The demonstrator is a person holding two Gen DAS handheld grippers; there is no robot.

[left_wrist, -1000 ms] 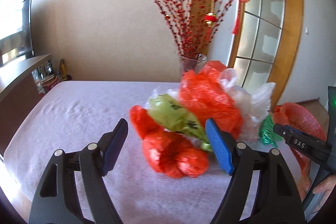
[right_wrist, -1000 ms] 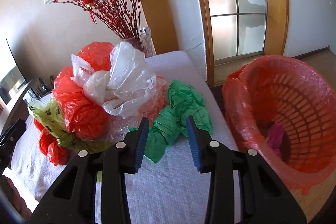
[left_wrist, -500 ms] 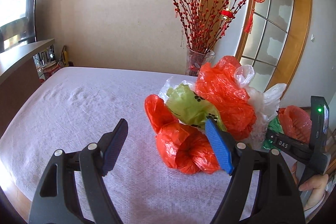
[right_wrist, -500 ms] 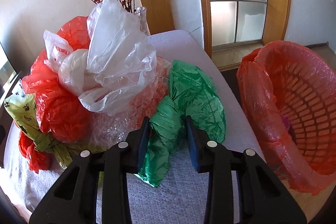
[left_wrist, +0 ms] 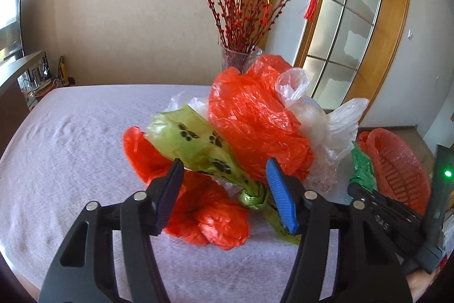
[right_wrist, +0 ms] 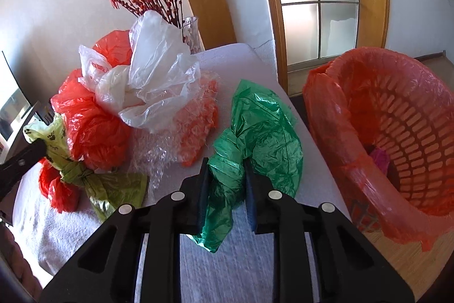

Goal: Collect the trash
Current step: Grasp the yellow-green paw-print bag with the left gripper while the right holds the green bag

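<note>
Crumpled plastic bags lying heaped on the white-covered desk (right_wrist: 255, 269) — green bag (right_wrist: 264, 138) nearest the edge, yellow-green paw-print bag (left_wrist: 198, 144) knotted, red bags (left_wrist: 255, 127) and clear bags (right_wrist: 159, 70) piled behind; a red-lined basket (right_wrist: 397, 115) is standing beside the desk.

A table (left_wrist: 71, 132) covered with a pale cloth carries a heap of crumpled bags: red bags (left_wrist: 204, 215), a lime bag with paw prints (left_wrist: 195, 144), clear bags (right_wrist: 159, 81), bubble wrap (right_wrist: 159, 155), a green bag (right_wrist: 261, 132) and a glass vase (right_wrist: 191, 33).
</note>
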